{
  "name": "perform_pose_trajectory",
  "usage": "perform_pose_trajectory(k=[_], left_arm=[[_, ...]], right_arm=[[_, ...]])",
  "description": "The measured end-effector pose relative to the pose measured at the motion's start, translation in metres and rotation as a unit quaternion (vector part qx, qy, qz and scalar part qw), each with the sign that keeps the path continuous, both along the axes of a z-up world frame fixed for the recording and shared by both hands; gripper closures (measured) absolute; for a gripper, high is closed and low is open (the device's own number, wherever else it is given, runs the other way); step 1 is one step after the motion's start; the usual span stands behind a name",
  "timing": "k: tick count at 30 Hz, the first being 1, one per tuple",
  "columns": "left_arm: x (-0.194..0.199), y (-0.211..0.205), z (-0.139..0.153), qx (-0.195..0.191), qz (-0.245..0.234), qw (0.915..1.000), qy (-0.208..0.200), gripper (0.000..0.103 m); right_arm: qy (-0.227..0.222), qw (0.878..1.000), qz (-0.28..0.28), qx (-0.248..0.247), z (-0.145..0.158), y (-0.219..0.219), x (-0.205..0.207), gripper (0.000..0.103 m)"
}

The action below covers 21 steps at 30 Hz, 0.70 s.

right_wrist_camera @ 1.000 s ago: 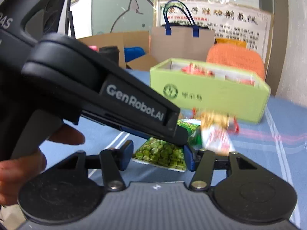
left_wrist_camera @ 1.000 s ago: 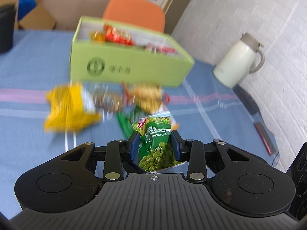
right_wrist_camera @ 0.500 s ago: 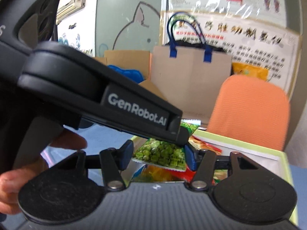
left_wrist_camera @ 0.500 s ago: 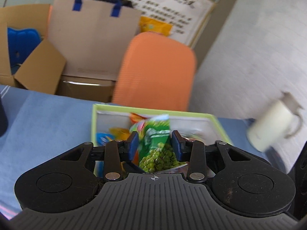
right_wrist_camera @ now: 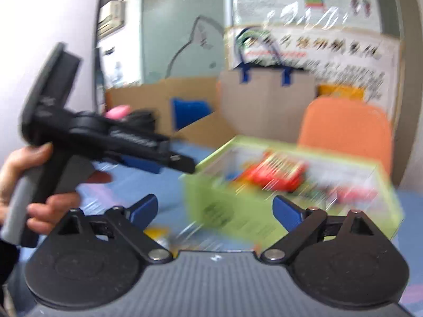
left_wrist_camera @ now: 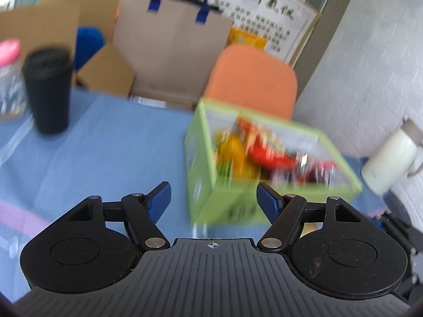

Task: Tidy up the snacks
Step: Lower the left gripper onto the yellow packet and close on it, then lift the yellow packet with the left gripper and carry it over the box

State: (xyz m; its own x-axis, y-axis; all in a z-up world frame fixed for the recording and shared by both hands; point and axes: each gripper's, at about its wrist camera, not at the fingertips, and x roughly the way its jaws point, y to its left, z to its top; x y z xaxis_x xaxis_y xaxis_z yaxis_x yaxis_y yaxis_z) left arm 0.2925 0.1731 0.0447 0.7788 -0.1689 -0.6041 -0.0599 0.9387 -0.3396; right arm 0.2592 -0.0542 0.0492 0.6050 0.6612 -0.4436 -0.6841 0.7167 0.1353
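A light green box point(left_wrist_camera: 227, 206) stands on the blue tablecloth and holds several snack packets, red and yellow ones point(left_wrist_camera: 253, 150) among them; the view is blurred. My left gripper point(left_wrist_camera: 212, 199) is open and empty, just in front of the box's near left corner. In the right wrist view the same box point(right_wrist_camera: 238, 211) shows with red packets point(right_wrist_camera: 275, 175) inside. My right gripper point(right_wrist_camera: 215, 210) is open and empty before the box. The left gripper point(right_wrist_camera: 182, 162) shows there too, held by a hand to the left of the box. A yellow packet point(right_wrist_camera: 156, 231) lies on the cloth.
A black cup point(left_wrist_camera: 49, 92) and a clear jar with a pink lid point(left_wrist_camera: 9, 79) stand at the far left. A white jug point(left_wrist_camera: 388, 161) stands at the right by the wall. An orange chair point(left_wrist_camera: 253, 79), a paper bag point(left_wrist_camera: 171, 42) and cardboard boxes are behind the table.
My left gripper opened and no longer holds the green pea packet; it pulled back left from over the box. The right gripper has opened wider and shifted right.
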Motion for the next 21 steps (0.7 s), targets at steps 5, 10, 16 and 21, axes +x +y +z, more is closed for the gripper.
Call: perform_pose_trajectory(k=[5, 10, 16, 21], left_arm=[[-0.022, 0.002, -0.031, -0.037, -0.016, 0.9979, 0.051, 0.054], [-0.034, 0.016, -0.036, -0.090, -0.058, 0.9924, 0.062, 0.064], [-0.061, -0.009, -0.039, -0.078, -0.099, 0.9899, 0.066, 0.066], [-0.097, -0.036, -0.044, -0.093, -0.108, 0.9876, 0.065, 0.066]], right_arm=[[0.030, 0.998, 0.047, -0.031, -0.026, 0.047, -0.018, 0.009], [0.097, 0.992, 0.079, -0.006, -0.032, 0.055, -0.020, 0.009], [0.113, 0.990, 0.087, 0.010, -0.027, 0.039, -0.052, 0.009], [0.125, 0.989, 0.078, 0.017, -0.032, 0.014, -0.088, 0.010]])
